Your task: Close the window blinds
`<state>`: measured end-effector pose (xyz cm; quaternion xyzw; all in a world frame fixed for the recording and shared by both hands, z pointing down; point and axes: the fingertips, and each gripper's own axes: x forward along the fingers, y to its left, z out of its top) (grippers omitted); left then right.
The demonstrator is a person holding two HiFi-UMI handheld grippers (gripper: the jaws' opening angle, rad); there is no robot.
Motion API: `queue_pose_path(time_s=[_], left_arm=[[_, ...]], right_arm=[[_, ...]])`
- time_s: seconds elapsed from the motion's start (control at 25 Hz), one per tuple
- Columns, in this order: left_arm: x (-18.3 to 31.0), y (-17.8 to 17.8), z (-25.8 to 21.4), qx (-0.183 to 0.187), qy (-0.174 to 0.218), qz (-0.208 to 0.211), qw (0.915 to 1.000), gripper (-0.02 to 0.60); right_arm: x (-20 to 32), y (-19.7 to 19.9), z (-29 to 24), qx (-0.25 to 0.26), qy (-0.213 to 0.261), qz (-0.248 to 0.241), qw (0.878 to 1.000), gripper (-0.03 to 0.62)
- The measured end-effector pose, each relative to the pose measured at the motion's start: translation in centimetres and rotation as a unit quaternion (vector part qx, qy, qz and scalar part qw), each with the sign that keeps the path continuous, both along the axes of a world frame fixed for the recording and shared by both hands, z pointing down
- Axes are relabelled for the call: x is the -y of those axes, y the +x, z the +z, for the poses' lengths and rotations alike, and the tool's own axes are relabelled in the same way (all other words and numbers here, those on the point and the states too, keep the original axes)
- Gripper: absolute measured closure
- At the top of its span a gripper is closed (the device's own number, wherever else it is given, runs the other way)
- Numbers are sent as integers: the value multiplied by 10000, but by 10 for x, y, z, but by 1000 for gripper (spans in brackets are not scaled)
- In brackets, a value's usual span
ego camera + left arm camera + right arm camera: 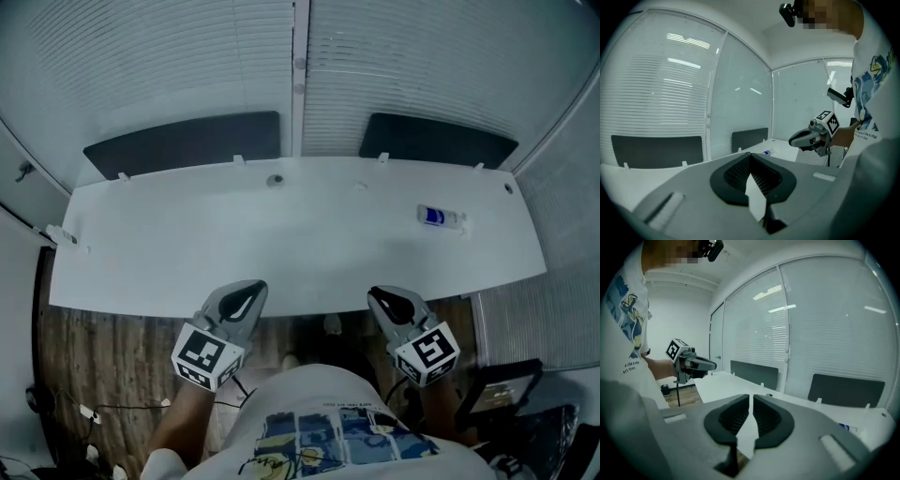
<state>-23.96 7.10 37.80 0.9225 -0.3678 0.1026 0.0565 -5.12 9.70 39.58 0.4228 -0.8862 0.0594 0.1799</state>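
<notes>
White slatted blinds hang over the left pane [187, 66] and the right pane [422, 56] behind the white table [281, 253]; their slats also show in the left gripper view [651, 93] and the right gripper view [834, 329]. A narrow post [299, 75] with small knobs on it divides the panes. My left gripper [247, 289] is at the table's near edge, close to my body, shut and empty. My right gripper [382, 297] is level with it to the right, its jaws together with nothing between them. Both are far from the blinds.
Two dark panels [183, 141] [436, 139] stand at the table's back edge below the blinds. A small tube with a blue label [439, 217] lies at the right of the table. Cables [94, 412] lie on the wooden floor at the left, and a black object [506, 384] stands at the right.
</notes>
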Motion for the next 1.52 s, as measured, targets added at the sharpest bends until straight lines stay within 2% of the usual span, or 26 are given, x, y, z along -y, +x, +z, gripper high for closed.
queue_pose_path(time_s=[0.28, 0.6, 1.0, 1.28, 1.52], left_arm=[[-12, 17, 9, -38, -91, 149, 9998, 577], [-35, 29, -12, -64, 65, -43, 9999, 577], [-68, 74, -29, -135, 73, 24, 9999, 577], [-106, 80, -39, -208, -4, 10, 9998, 577], [-107, 84, -50, -317, 242, -113, 9991, 577]], right_arm=[[-11, 1, 5, 63, -39, -55, 10000, 577], [-25, 9, -12, 10, 41, -328, 9995, 577], [-55, 35, -29, 122, 168, -492, 9986, 579], [-89, 39, -44, 142, 231, -597, 9978, 579], [-89, 42, -49, 66, 361, -691, 9969, 580]])
